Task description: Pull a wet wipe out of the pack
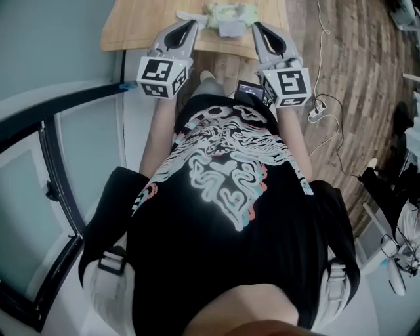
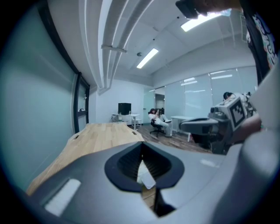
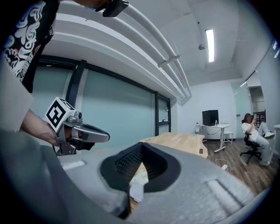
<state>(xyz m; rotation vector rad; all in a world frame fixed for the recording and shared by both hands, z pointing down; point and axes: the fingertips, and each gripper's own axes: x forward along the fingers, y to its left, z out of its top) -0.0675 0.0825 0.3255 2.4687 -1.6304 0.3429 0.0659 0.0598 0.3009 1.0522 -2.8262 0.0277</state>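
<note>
Left tongs [image 1: 194, 23] are pressed together, apparently pinching the wet wipe [image 1: 186, 15], which trails toward 9 o'clock from the pack [image 1: 230, 14] on the counter [image 1: 138, 26]; right tongs [image 1: 256, 27], also closed, sit at the pack's 3 o'clock.

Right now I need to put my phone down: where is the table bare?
Bare wood lies left of the left gripper, out to the table edge. Crowded: between the grippers, where the wipe and pack sit by the right gripper.
</note>
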